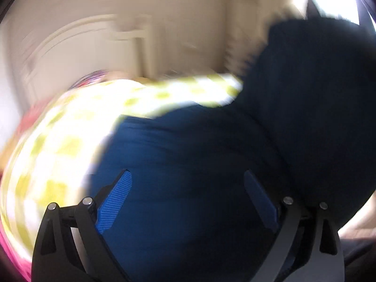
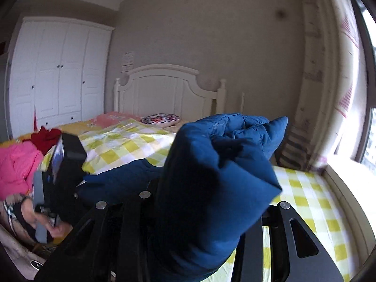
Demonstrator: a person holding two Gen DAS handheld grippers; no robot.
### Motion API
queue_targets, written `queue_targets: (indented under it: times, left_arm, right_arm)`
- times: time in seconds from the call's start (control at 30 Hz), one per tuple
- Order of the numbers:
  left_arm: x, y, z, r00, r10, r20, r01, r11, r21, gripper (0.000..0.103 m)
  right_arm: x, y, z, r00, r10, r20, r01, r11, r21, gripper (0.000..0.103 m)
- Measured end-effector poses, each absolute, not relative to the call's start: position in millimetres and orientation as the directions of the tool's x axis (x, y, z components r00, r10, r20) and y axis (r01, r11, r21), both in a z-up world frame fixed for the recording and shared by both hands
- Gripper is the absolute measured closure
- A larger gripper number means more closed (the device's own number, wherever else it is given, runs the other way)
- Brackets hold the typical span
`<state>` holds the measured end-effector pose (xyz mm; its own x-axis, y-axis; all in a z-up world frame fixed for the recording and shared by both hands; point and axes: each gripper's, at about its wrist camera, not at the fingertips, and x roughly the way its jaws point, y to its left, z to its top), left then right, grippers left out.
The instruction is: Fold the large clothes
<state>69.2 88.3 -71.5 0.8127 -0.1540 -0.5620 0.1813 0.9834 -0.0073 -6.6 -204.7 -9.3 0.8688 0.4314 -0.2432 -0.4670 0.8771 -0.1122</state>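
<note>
A: Item one: blue padded jacket (image 2: pixel 218 178). Location?

B: Partly raised over the bed (image 2: pixel 312 195) with the yellow-checked cover; the rest lay on that cover toward the left claw (image 1: pixel 188 202).

A: Right claw (image 2: pixel 199 211)?

B: Closed on a bunched fold of the jacket, fabric standing up between its fingers.

A: Left claw?

B: Spread wide above the blue fabric, gripping nothing; that view was blurred.

A: Progress?

B: Judged early: no flat, squared fold was visible. Straightening and the main folds remained. A pink garment (image 2: pixel 18 166) and a red garment (image 2: pixel 47 136) lay unfolded at the bed's far side.
</note>
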Motion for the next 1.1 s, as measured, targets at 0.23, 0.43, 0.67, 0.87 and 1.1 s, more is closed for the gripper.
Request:
queue_targets:
  times: [0.23, 0.43, 0.67, 0.87, 1.1]
  left_arm:
    - [45, 230, -26, 0.889, 0.073, -0.451, -0.132, 0.986, -0.100, 0.007]
    - [42, 229, -18, 0.892, 0.039, -0.450, -0.056, 0.998, -0.026, 0.007]
    - [120, 143, 17, 0.837, -0.198, -0.510, 0.319, 0.934, 0.161, 0.003]
    - [207, 79, -55, 0.714, -0.103, -0.693, 0.415, 0.859, 0.299, 0.002]
    - [217, 110, -88, 0.709, -0.161, -0.687, 0.431, 0.869, 0.241, 0.002]
  right_arm:
    - [11, -25, -34, 0.726, 0.560, -0.400, -0.687, 0.624, -0.373, 0.066]
    - [-6, 83, -142, 0.743, 0.401, -0.536, -0.661, 0.307, -0.685, 0.063]
    - [-21, 78, -143, 0.716, 0.433, -0.548, -0.687, 0.295, -0.664, 0.055]
    - [-22, 72, -136, 0.685, 0.469, -0.558, -0.716, 0.291, -0.634, 0.048]
    - [-24, 42, -117, 0.551, 0.560, -0.619, -0.825, 0.253, -0.505, 0.035]
